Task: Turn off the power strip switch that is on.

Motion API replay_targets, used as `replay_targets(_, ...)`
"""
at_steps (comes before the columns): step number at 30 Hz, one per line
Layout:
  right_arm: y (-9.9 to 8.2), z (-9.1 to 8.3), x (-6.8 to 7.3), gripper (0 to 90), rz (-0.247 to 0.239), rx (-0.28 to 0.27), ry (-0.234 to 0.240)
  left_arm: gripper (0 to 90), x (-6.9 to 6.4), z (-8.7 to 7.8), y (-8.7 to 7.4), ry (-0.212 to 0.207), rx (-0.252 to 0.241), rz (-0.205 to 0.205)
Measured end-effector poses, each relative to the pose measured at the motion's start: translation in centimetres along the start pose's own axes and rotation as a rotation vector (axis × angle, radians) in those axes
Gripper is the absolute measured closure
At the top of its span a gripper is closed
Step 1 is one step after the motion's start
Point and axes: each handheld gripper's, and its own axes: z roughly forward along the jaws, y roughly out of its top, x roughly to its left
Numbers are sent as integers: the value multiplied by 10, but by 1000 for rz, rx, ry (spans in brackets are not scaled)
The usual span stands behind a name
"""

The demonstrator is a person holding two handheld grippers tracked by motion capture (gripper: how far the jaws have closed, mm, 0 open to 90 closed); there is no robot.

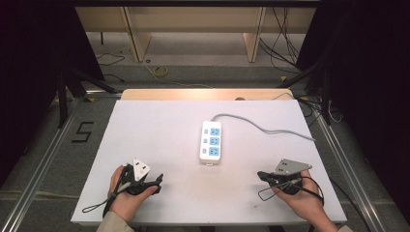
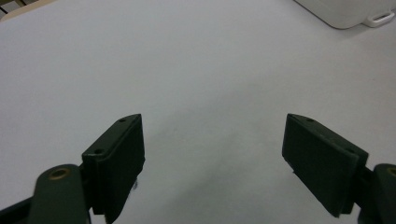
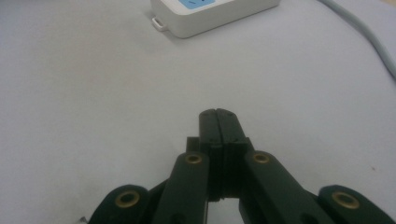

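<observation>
Centrally placed on the table (image 1: 145,125), toward its far edge: power strip (image 1: 211,141) (cord trailing right). Near the front edge, left gripper (image 1: 157,181) jaws apart, right gripper (image 1: 261,175) jaws together, both empty.

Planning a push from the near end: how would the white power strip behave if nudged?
The power strip lies flat and looks rigid, so it would probably slide rather than tip. Its grey cable trails off to the right, and may drag and swing it around.

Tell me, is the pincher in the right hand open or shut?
Shut. In the right gripper view, the right gripper has its two black pads pressed flat together with nothing between them, above the bare white table.
</observation>
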Motion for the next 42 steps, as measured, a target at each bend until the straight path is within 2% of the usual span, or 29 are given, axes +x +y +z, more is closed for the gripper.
replay_targets(29, 29, 12, -2, 900, -10, 41, 10, 205, -3, -1, 1, -2, -1, -1)
replay_targets(42, 33, 17, -4, 900, -8, 72, 10, 204, -3, 0, 1, -3, 4, -2)
